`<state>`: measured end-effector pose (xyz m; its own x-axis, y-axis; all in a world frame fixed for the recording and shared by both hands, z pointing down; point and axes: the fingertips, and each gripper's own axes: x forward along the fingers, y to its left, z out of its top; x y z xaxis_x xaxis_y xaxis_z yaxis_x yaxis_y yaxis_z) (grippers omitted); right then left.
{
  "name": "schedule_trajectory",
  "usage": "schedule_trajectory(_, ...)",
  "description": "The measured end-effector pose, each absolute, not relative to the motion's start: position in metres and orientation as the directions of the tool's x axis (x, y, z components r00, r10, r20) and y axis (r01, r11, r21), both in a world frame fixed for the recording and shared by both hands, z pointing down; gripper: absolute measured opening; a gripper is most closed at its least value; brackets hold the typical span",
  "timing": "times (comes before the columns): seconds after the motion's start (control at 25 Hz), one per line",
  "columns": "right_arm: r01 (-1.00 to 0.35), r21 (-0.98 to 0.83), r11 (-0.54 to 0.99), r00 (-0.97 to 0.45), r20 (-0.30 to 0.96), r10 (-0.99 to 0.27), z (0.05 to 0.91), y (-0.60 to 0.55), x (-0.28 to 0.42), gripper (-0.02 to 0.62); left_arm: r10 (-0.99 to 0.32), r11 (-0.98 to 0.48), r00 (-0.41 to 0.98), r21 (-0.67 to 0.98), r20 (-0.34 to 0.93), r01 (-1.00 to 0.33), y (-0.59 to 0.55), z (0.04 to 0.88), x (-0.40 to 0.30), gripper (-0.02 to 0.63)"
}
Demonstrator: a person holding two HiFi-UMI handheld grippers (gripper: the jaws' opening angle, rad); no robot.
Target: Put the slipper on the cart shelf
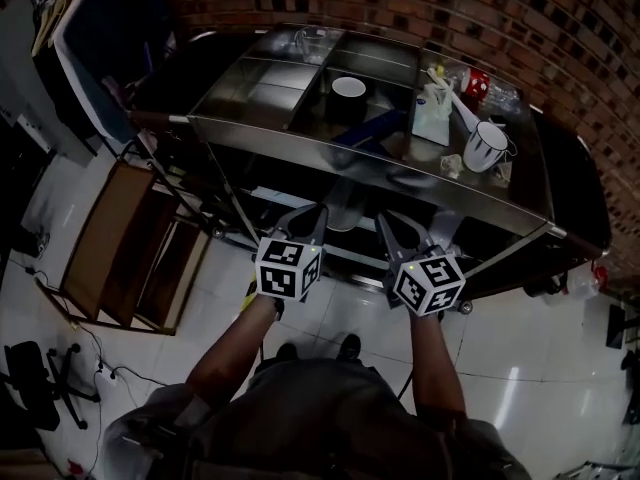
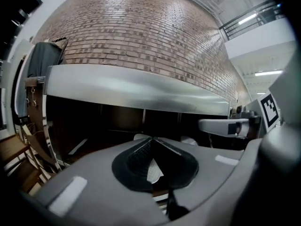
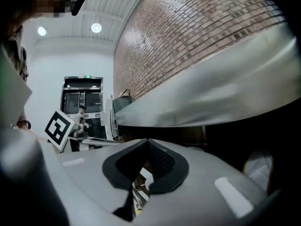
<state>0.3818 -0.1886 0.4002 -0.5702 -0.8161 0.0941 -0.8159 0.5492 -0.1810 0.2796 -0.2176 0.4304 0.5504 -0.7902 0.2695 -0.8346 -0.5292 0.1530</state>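
Brick wall (image 1: 450, 8) is showing red-brown courses with pale mortar lines; cart (image 1: 262, 96) is gleaming silver-grey; mug (image 1: 487, 146) is showing white; floor tiles (image 1: 520, 368) are shining glossy white; left gripper (image 1: 308, 216) and right gripper (image 1: 392, 226) are wearing grey shells, black pads and black-and-white square-patterned marker cubes.

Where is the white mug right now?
Head view: the white mug sits at the right end of the steel cart top, near its front edge, beside a white packet.
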Motion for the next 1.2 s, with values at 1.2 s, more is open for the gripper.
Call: schedule_trajectory(1.2, -0.895, -0.119, 0.429, -0.438, 0.068, -0.896, 0.367, -0.121, 0.312, -0.002, -0.613, -0.721, 0.746, 0.202, 0.262, -0.663, -0.156, 0.408, 0.238, 0.008)
